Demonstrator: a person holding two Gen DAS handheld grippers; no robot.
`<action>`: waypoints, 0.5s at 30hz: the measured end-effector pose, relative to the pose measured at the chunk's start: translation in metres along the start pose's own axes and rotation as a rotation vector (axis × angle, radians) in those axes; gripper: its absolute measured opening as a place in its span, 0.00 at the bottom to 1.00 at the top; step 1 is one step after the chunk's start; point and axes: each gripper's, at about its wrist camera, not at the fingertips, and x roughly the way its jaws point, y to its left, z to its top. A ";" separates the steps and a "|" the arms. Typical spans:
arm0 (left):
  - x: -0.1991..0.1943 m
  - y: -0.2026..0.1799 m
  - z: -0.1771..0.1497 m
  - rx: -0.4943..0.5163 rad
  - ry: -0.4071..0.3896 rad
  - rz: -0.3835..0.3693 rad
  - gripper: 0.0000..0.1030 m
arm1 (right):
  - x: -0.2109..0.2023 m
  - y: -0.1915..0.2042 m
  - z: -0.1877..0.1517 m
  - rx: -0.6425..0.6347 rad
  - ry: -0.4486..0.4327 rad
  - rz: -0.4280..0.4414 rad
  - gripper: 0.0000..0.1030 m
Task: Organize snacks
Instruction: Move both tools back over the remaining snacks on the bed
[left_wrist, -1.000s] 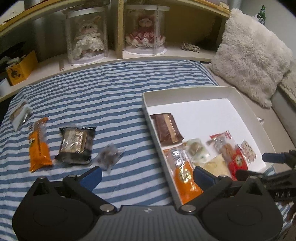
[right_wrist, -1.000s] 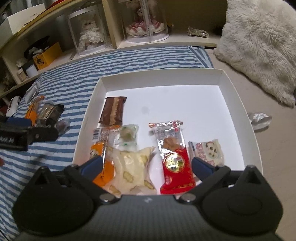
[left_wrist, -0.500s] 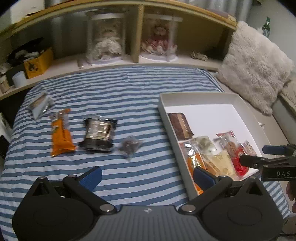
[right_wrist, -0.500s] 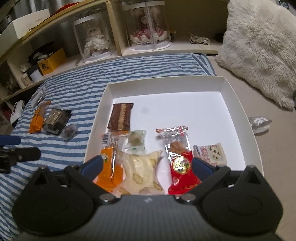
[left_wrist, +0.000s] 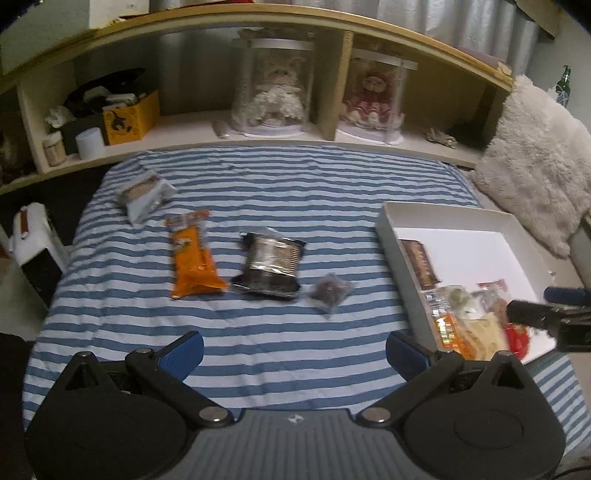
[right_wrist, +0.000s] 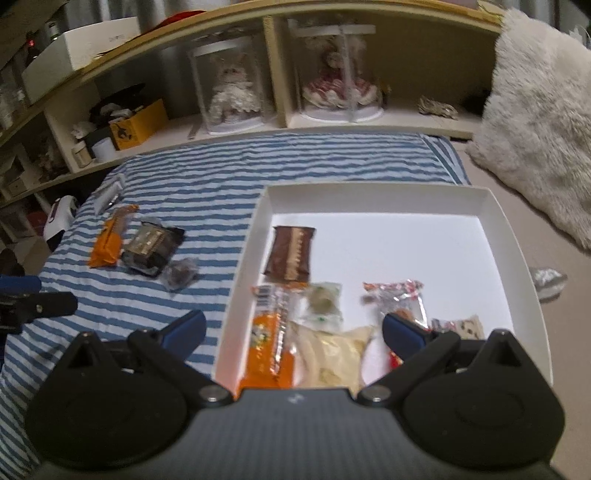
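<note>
Blue pads on left gripper (left_wrist: 294, 354) spread wide, nothing between, above striped sheet (left_wrist: 258, 184). Right gripper (right_wrist: 293, 334) likewise agape, empty, over near edge of white box (right_wrist: 517, 236). Outward from left gripper: dark pouch (left_wrist: 331, 292) at 1 o'clock, black pack (left_wrist: 271, 266) at 12, orange pack (left_wrist: 194, 264) at 11, grey pack (left_wrist: 144, 192) beyond. Box at 3 o'clock holds brown bar (right_wrist: 290, 254), orange, green, pale, red wrappers.

A blue-and-white striped bed (left_wrist: 280, 192) carries a shallow white cardboard tray (right_wrist: 373, 195), a grey foil packet (left_wrist: 146, 194), an orange wrapped bar (left_wrist: 194, 260), a black-edged snack pack (left_wrist: 269, 262) and a small clear dark sweet (left_wrist: 331, 292).
</note>
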 end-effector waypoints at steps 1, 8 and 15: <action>0.000 0.004 0.000 0.005 -0.006 0.017 1.00 | 0.001 0.004 0.002 -0.006 -0.007 0.004 0.99; 0.001 0.033 0.007 -0.037 -0.042 0.063 1.00 | 0.008 0.031 0.017 -0.053 -0.060 0.046 0.99; 0.012 0.058 0.020 -0.086 -0.100 0.101 1.00 | 0.028 0.063 0.046 -0.107 -0.091 0.089 0.99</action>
